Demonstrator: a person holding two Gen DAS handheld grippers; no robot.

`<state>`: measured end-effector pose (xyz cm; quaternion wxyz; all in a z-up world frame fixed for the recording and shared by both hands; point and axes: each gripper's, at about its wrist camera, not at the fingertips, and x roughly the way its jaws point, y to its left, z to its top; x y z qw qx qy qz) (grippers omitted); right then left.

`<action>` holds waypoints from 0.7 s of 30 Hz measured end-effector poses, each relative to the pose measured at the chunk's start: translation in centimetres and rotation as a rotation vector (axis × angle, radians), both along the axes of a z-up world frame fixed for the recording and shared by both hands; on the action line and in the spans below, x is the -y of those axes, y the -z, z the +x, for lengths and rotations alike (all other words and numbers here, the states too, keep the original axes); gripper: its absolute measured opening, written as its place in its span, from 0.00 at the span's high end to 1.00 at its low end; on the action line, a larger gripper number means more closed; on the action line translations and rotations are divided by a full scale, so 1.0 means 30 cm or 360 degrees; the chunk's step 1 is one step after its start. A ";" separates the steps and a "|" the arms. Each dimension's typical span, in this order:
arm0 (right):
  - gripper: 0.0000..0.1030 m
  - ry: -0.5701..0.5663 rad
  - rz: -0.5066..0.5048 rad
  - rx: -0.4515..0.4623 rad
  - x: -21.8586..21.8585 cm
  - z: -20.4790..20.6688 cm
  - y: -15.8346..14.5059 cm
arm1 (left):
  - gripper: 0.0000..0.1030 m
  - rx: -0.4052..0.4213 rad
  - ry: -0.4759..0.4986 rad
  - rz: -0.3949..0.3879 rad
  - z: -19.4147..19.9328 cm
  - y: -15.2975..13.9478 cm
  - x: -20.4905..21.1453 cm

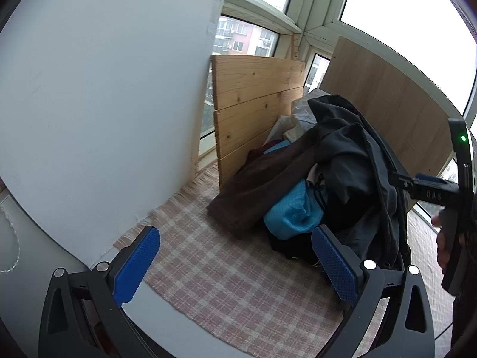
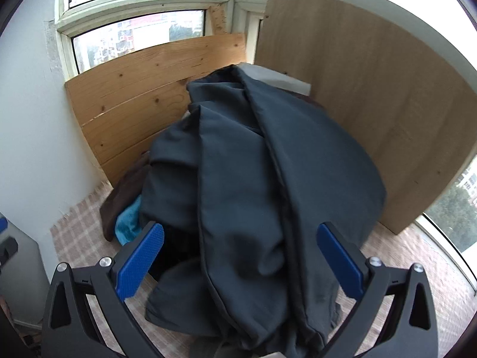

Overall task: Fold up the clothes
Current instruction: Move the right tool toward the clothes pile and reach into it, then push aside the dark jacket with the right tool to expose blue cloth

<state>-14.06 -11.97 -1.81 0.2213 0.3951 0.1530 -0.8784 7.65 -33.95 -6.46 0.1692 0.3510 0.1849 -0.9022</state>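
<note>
A heap of clothes sits in the corner on a checked cloth (image 1: 232, 280). A dark grey garment (image 2: 253, 194) drapes over the top of the heap and hangs toward me; it also shows in the left wrist view (image 1: 357, 155). Under it lie a brown garment (image 1: 256, 188) and a bright blue one (image 1: 292, 211). My left gripper (image 1: 235, 265) is open and empty above the checked cloth, left of the heap. My right gripper (image 2: 241, 259) is open, with the dark grey garment lying between its fingers without being pinched. The right gripper also shows in the left wrist view (image 1: 417, 182), at the right of the heap.
A white wall (image 1: 104, 104) stands on the left. Pine boards (image 1: 256, 98) and a light wood panel (image 2: 372, 89) lean against the windows behind the heap. White cloth (image 1: 298, 119) lies at the back of the heap. The table's bare edge (image 1: 179, 322) shows beside the checked cloth.
</note>
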 end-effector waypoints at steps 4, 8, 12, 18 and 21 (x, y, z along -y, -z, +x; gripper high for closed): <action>0.00 -0.0123 0.0174 -0.0026 0.144 0.003 0.028 | 0.01 -0.0019 -0.0045 0.0038 0.021 0.012 0.031; 0.00 -0.0154 0.0548 -0.0124 0.275 -0.039 0.167 | 0.01 -0.0031 -0.0087 0.0081 0.038 0.020 0.053; 0.00 -0.0118 0.0677 -0.0114 0.298 -0.120 0.261 | 0.01 -0.0035 -0.0115 0.0066 0.051 0.015 0.058; 0.41 -0.0164 0.0601 -0.0129 0.223 -0.128 0.230 | 0.01 -0.0019 -0.0089 0.0019 0.012 0.001 0.027; 0.51 -0.0170 0.0489 -0.0094 0.164 -0.136 0.195 | 0.01 -0.0012 -0.0044 0.0014 -0.028 -0.007 -0.005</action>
